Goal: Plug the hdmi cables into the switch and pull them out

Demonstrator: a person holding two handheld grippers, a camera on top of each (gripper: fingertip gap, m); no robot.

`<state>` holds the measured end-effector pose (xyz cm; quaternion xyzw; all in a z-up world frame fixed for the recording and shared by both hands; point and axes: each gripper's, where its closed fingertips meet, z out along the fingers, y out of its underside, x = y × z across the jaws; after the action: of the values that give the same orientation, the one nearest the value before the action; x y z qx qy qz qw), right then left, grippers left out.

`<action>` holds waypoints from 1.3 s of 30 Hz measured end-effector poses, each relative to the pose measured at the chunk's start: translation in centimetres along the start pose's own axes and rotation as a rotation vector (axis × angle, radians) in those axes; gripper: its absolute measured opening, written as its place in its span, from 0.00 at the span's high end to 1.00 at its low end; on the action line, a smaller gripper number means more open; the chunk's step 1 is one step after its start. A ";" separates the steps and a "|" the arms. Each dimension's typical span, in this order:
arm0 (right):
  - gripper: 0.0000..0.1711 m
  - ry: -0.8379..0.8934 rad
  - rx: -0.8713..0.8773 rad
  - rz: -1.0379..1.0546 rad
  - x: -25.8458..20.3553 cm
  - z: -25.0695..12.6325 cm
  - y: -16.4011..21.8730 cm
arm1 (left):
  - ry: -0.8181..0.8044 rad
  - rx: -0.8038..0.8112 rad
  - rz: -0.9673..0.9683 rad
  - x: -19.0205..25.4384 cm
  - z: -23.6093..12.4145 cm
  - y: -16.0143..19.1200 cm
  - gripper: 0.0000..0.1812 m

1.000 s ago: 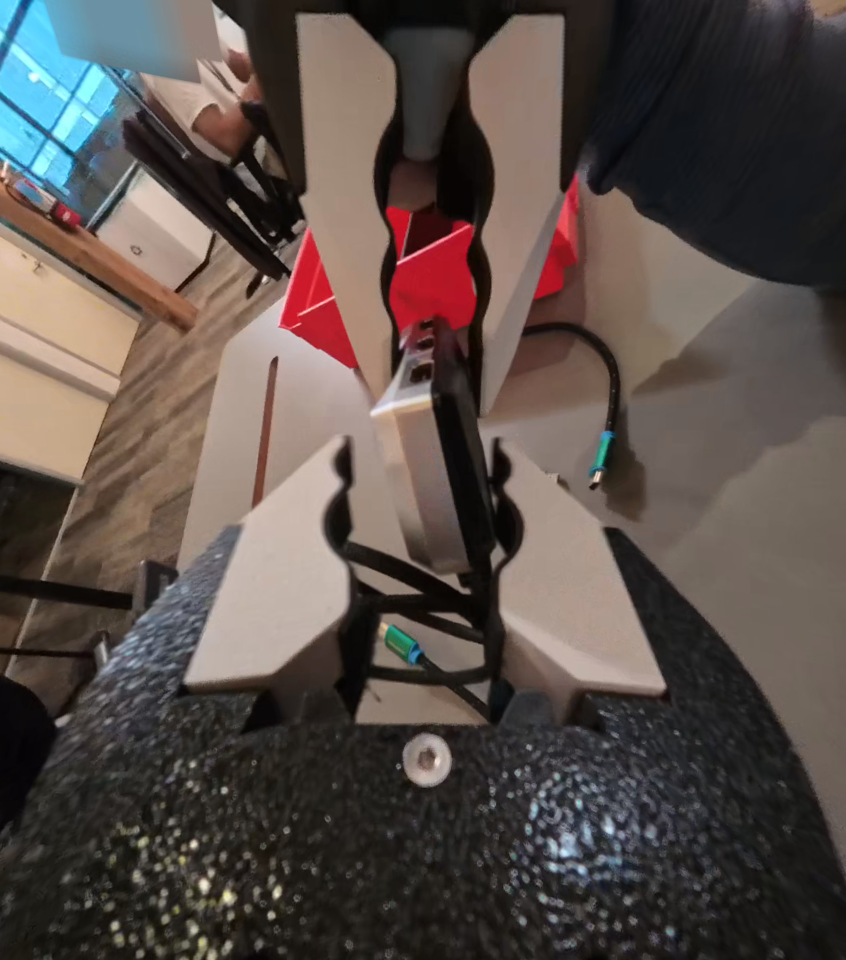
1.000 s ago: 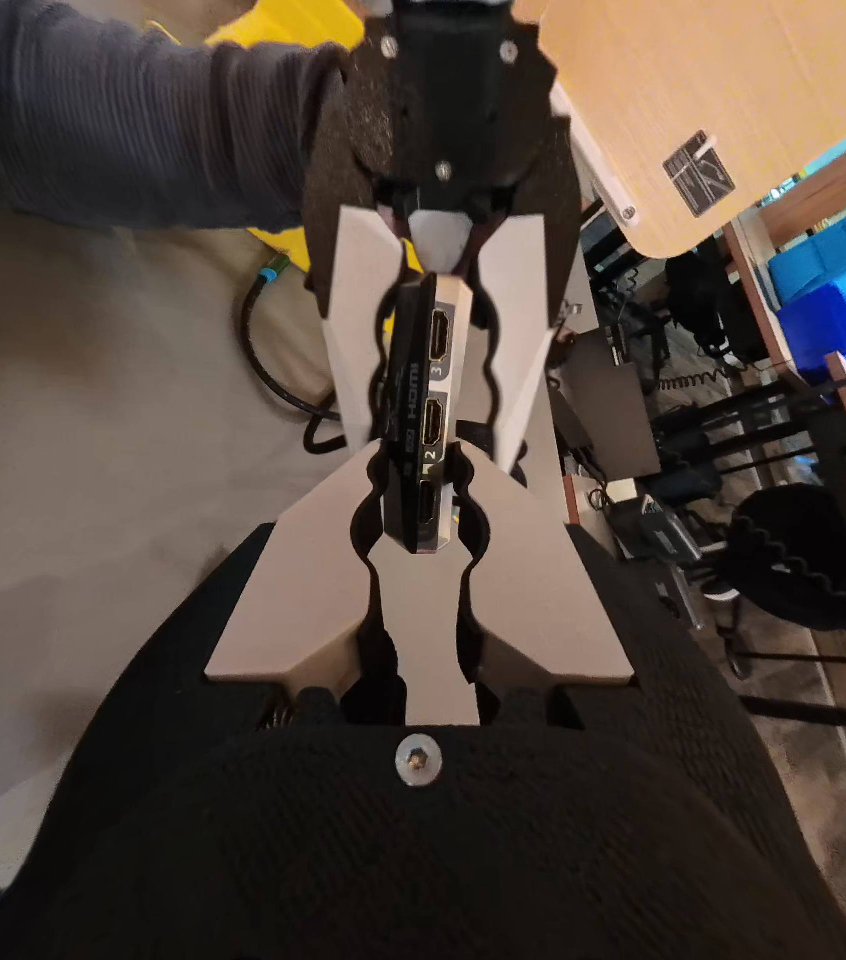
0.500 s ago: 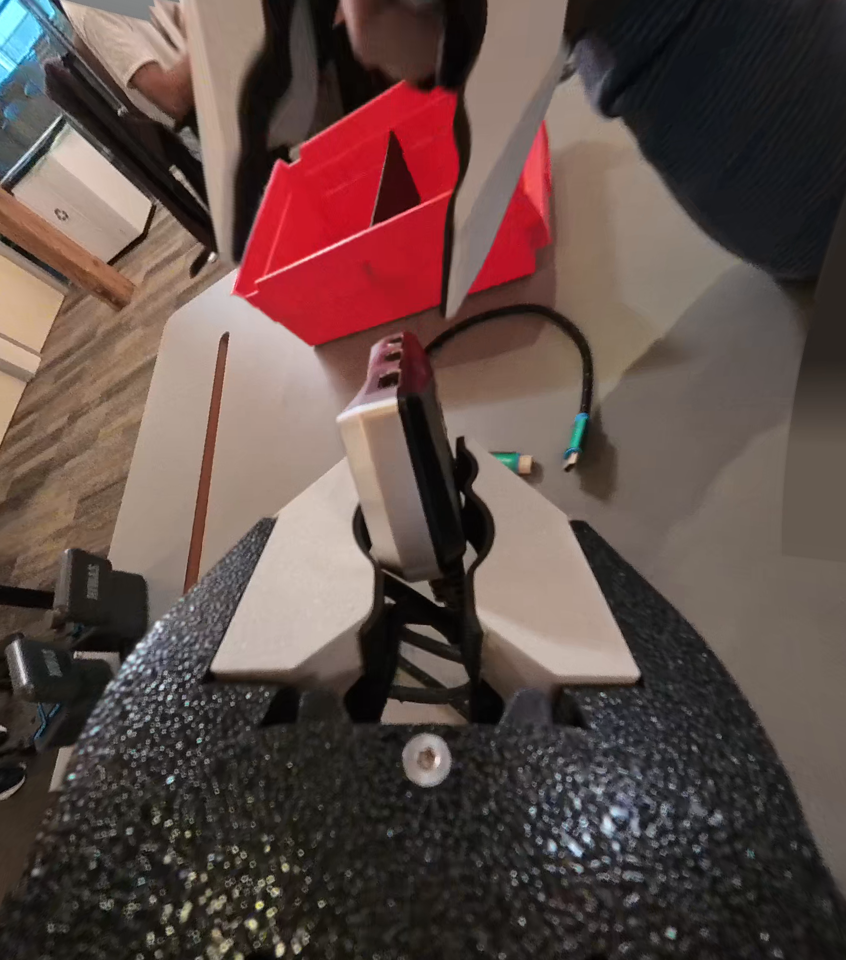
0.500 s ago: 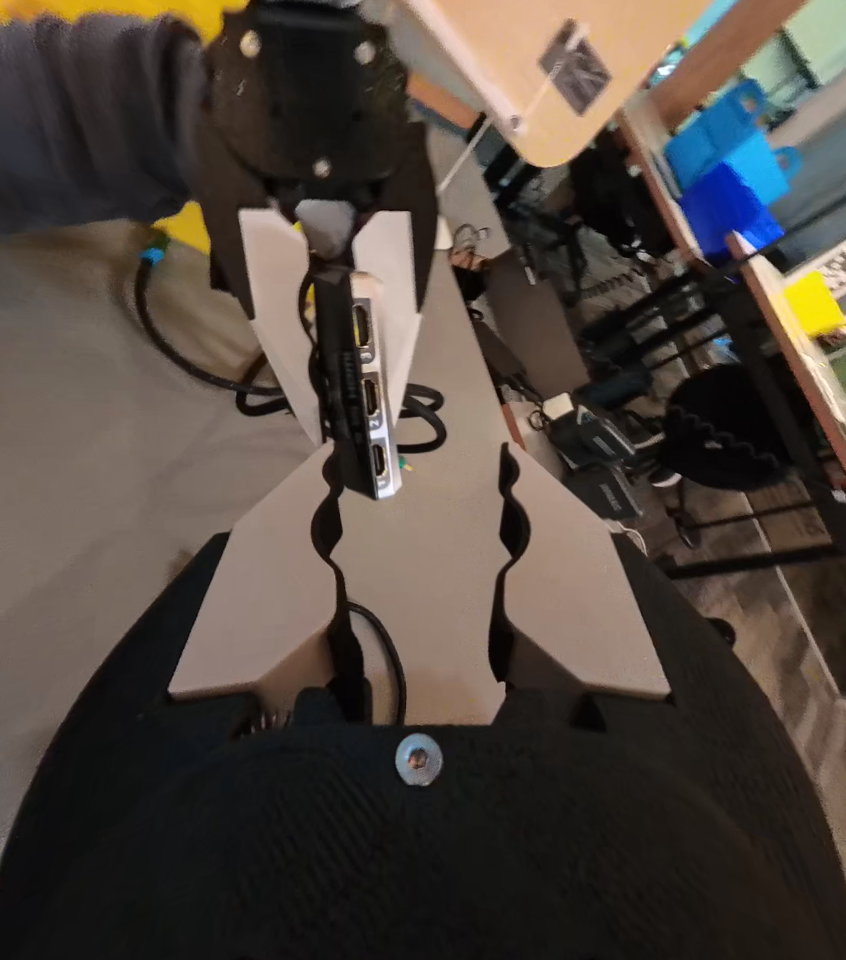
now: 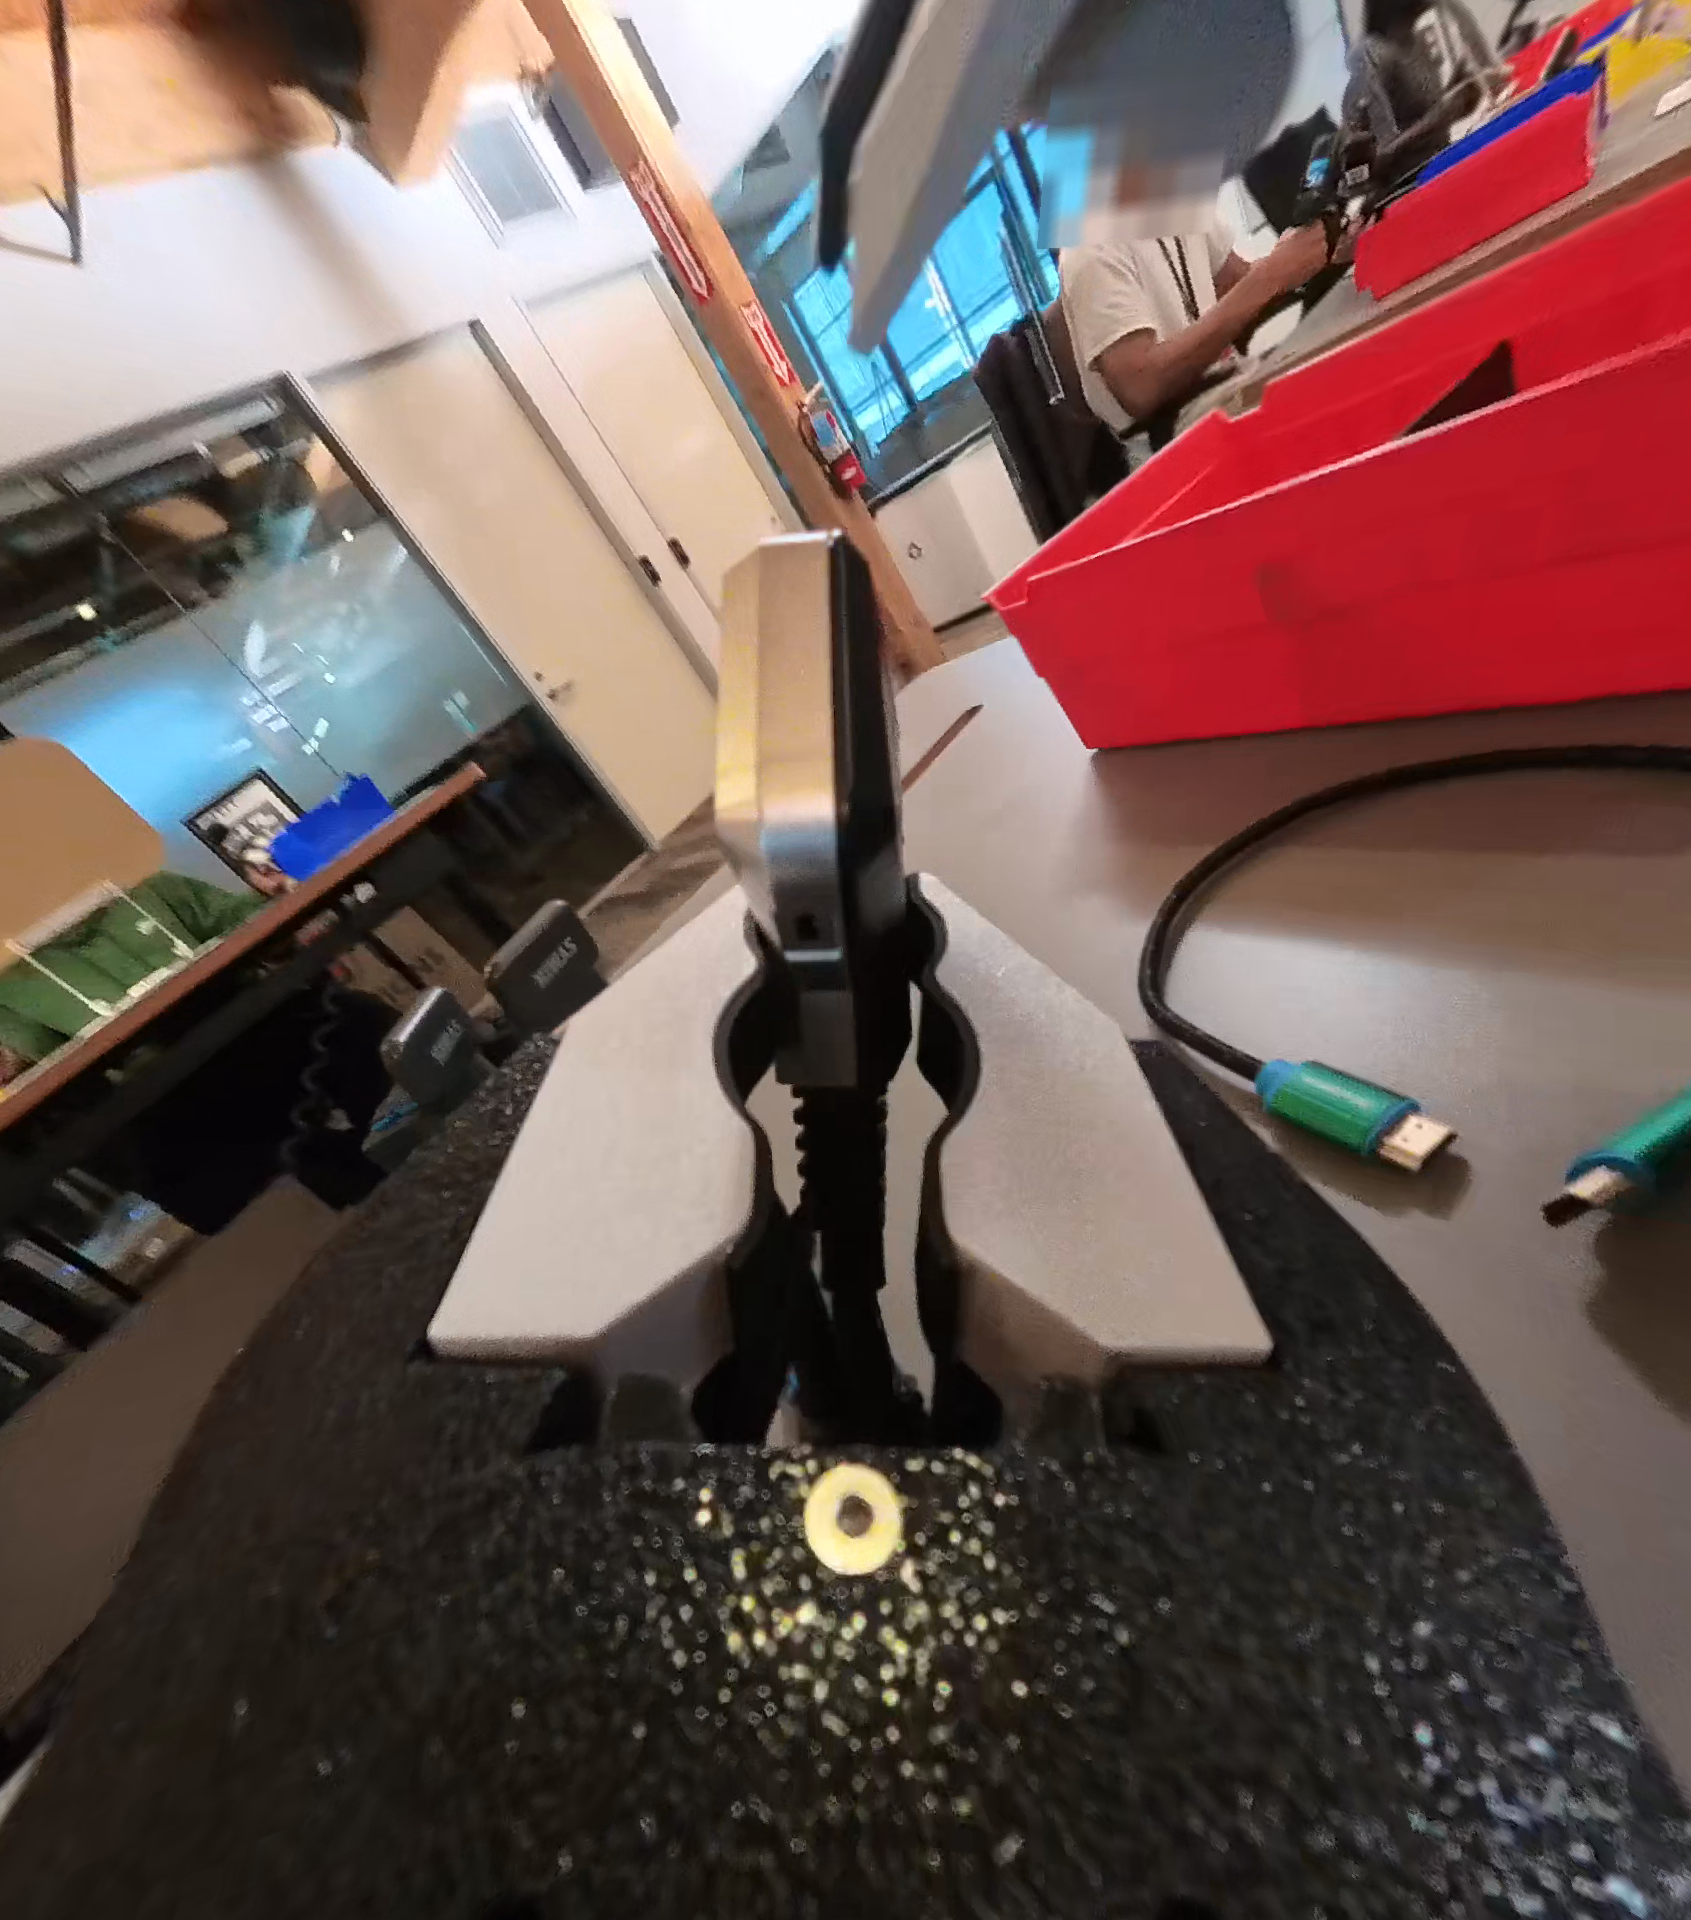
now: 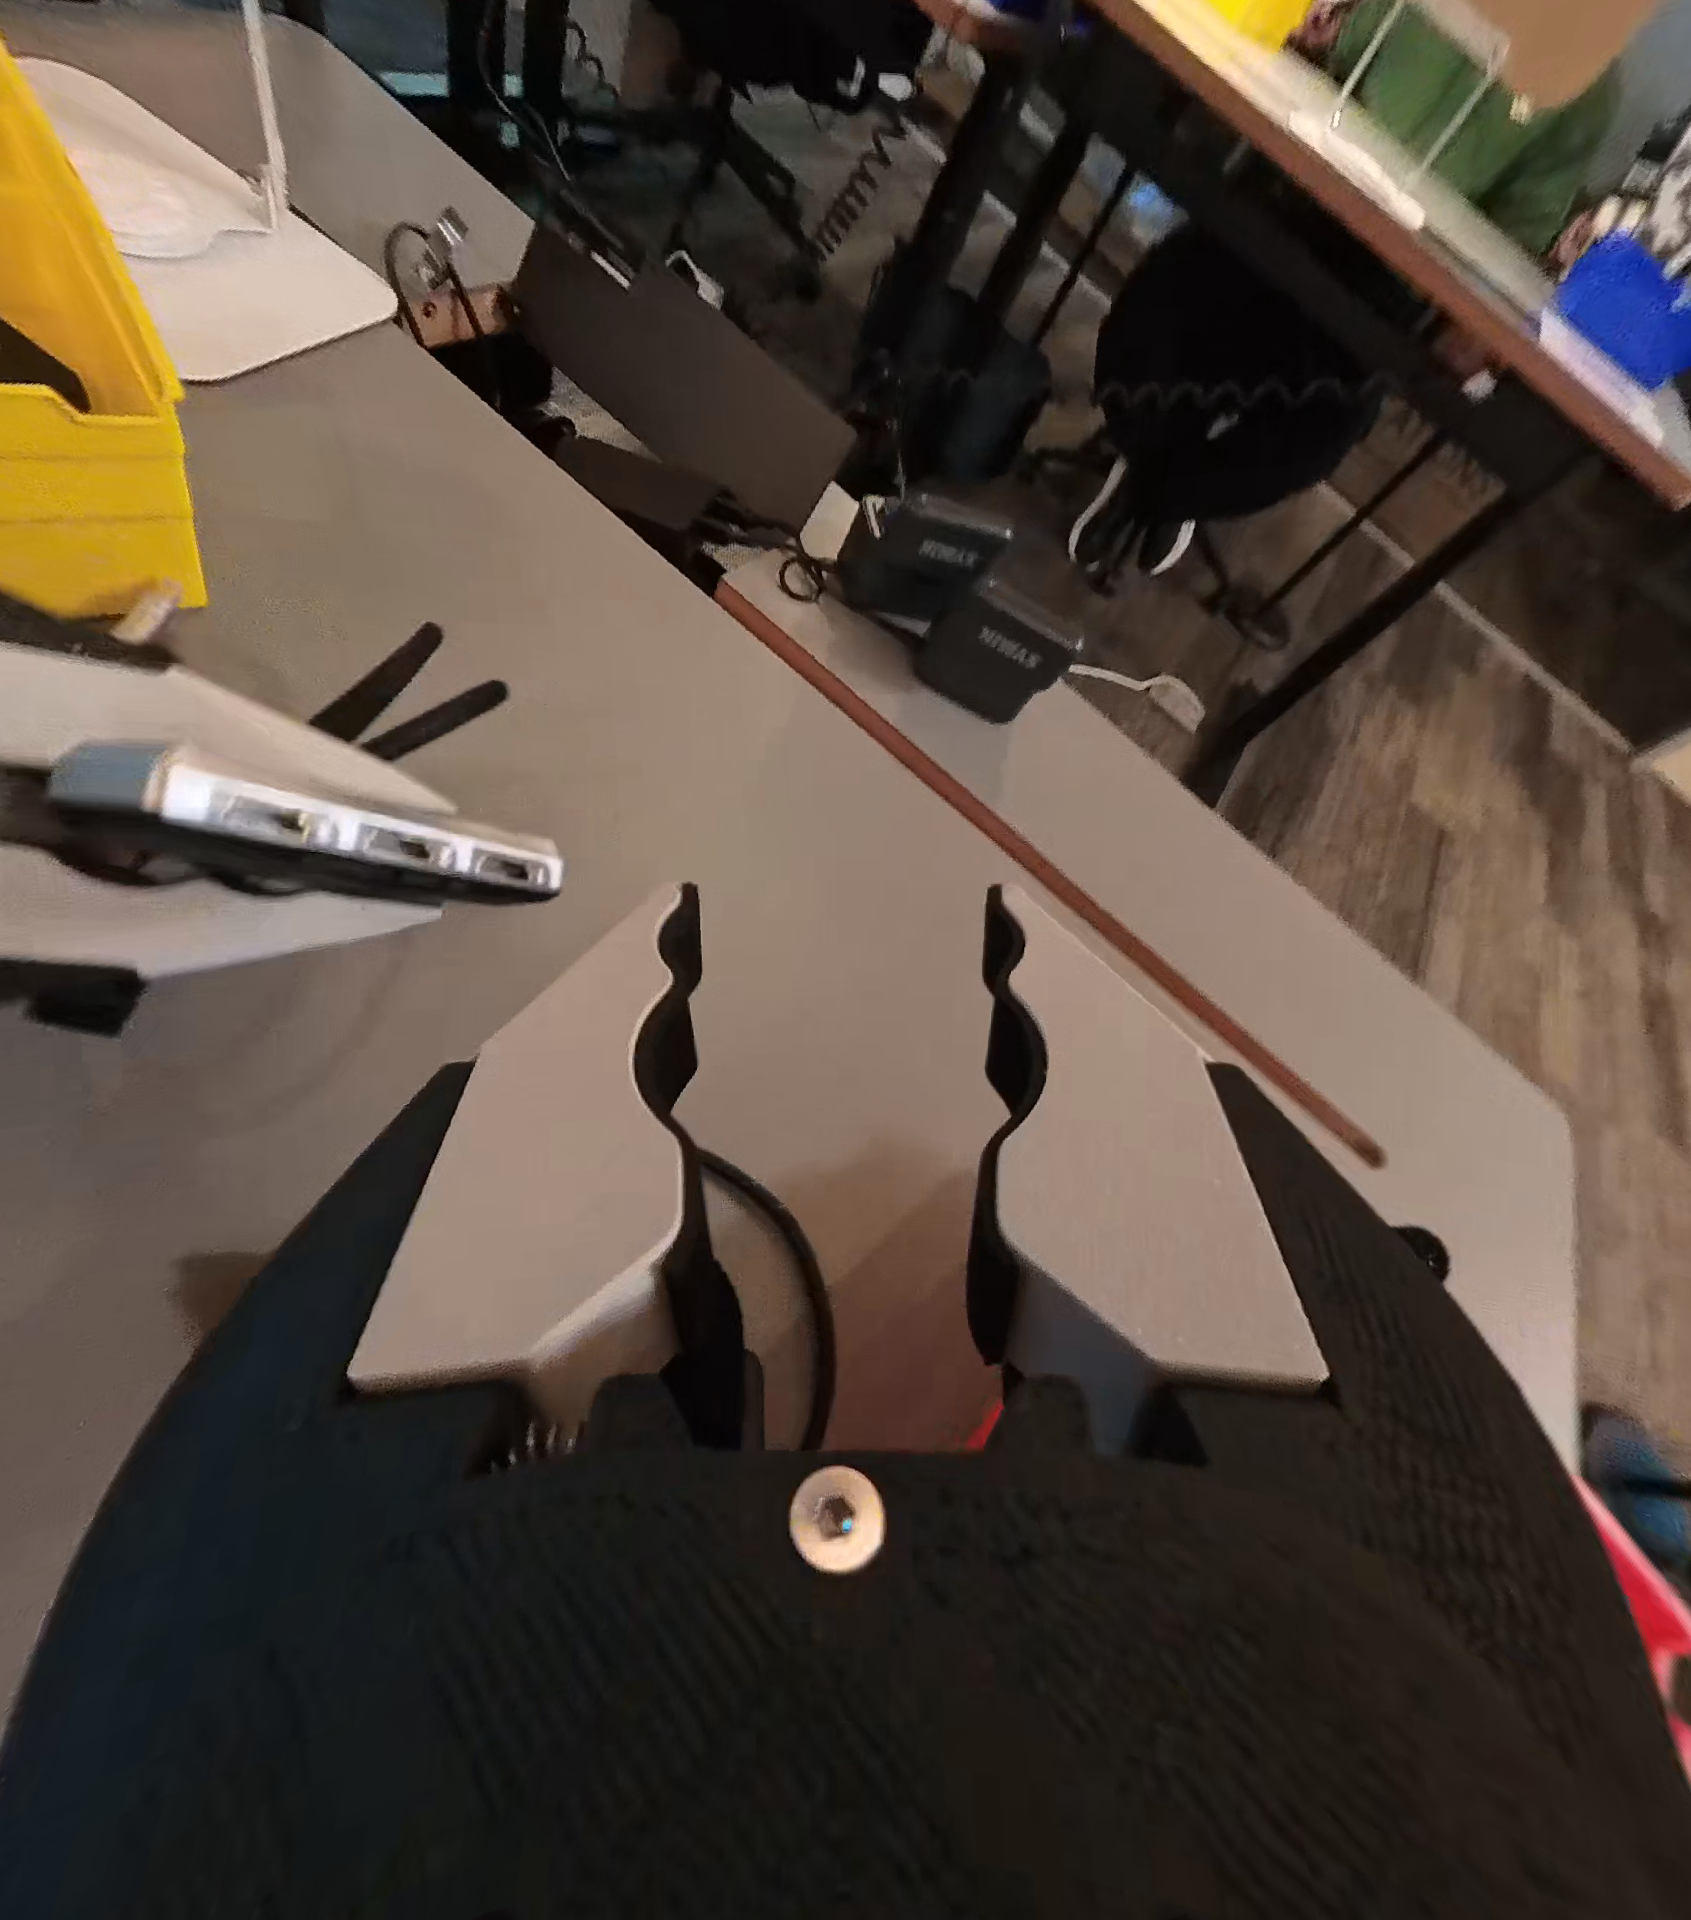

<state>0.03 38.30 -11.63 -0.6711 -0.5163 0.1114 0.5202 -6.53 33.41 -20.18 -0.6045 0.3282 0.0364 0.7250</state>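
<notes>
The switch [image 5: 805, 769] stands on edge, clamped between the fingers of your left hand-held gripper [image 5: 830, 935] above the tabletop [image 5: 1443, 935]. In the right wrist view its three ports face your right hand-held gripper [image 6: 841, 904], which is released and empty. Two green-ended cables [image 5: 1340, 1107] lie unplugged beside the red bin [image 5: 1443, 582].

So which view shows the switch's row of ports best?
The right wrist view: the switch, held by the left gripper, faces it with three ports visible. The left wrist view shows only the switch's narrow edge, ports hidden.
</notes>
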 end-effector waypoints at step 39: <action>0.94 -0.333 -0.267 -0.124 -16.5 1.0 15.8 | 0.059 0.064 -0.024 1.3 0.1 0.2 0.89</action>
<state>1.18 26.70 -31.27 -0.6732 -0.6457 0.1190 0.3402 -5.58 33.11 -21.05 -0.5856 0.3431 -0.0008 0.7344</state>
